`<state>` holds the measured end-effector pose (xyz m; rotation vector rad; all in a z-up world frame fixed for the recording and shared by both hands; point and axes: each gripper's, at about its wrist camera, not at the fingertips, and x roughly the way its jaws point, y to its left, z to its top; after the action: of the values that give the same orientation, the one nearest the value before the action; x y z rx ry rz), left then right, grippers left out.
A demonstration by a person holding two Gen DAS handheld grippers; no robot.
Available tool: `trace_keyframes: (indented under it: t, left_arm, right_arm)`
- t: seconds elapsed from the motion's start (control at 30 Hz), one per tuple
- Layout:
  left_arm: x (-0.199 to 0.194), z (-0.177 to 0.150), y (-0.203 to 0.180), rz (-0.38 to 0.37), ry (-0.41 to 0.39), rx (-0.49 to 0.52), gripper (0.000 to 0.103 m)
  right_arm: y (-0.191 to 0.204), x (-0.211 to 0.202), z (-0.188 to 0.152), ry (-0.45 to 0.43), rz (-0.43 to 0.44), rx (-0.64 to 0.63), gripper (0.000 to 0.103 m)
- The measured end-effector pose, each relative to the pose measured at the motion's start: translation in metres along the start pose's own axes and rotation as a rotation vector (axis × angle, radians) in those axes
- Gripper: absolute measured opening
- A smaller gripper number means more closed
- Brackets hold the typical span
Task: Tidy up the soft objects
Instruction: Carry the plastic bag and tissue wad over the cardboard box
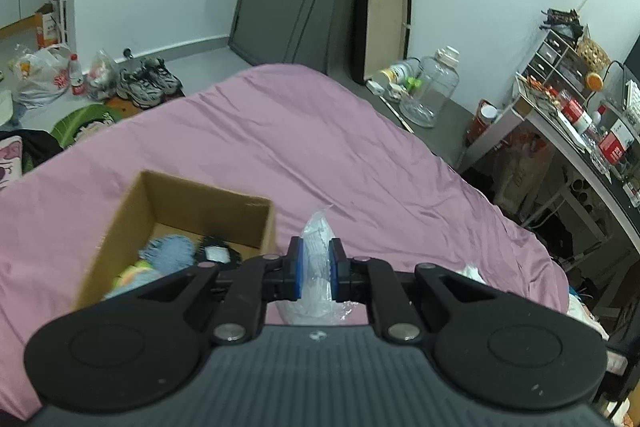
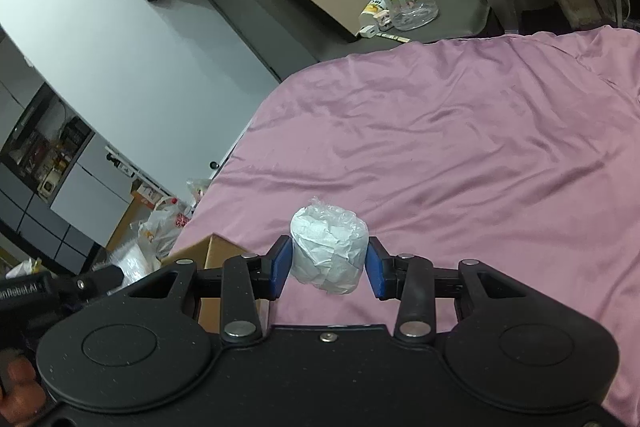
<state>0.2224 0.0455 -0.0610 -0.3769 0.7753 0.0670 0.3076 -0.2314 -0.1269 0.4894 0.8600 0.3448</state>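
My left gripper [image 1: 316, 267] is shut on the clear plastic wrap of a white paper bundle [image 1: 316, 247], held above the pink bedsheet [image 1: 320, 147]. An open cardboard box [image 1: 208, 205] stands just left of it, with a blue fluffy toy [image 1: 172, 253], a black-and-white soft item [image 1: 216, 251] and a yellow-green plush inside. In the right wrist view my right gripper [image 2: 328, 265] is shut on a plastic-wrapped white paper roll [image 2: 328, 251], lifted over the pink sheet [image 2: 460, 155]. The box's corner [image 2: 220, 255] shows at its left.
A crumpled white item [image 1: 472, 273] lies on the bed right of my left gripper. Shoes [image 1: 148, 83], bags and bottles litter the floor beyond the bed. A glass jar [image 1: 430, 87] stands on a grey cabinet, a cluttered desk [image 1: 580, 131] at right. A hand [image 2: 20, 387] grips the other tool at lower left.
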Motion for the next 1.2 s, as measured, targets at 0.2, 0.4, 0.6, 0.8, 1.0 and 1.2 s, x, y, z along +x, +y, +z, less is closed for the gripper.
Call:
trace_keyframes:
  t: [0.2,0.4,0.6,0.8,1.0,1.2]
  left_arm:
    - [-0.007,0.002,0.025,0.019,0.005,-0.013,0.012]
    - [-0.006,-0.003,0.044,0.033,0.012,-0.012,0.012]
    - [-0.001,-0.006,0.061,0.026,0.031,-0.022,0.012]
    - [0.008,-0.009,0.074,0.012,0.05,-0.037,0.012]
    - [0.024,-0.016,0.084,-0.033,0.089,-0.057,0.012]
    - [0.036,-0.023,0.093,-0.057,0.134,-0.075,0.011]
  right_arm:
    - [0.022,-0.003,-0.01,0.008,-0.001,-0.023,0.039]
    - [0.041,-0.008,-0.016,0.001,-0.004,-0.043,0.039]
    - [0.059,-0.003,-0.025,0.006,-0.025,-0.064,0.039]
    - [0.077,0.001,-0.027,0.002,-0.036,-0.079,0.039]
    - [0.092,0.009,-0.029,0.007,-0.054,-0.097,0.039]
    - [0.108,0.018,-0.029,0.009,-0.059,-0.112,0.039]
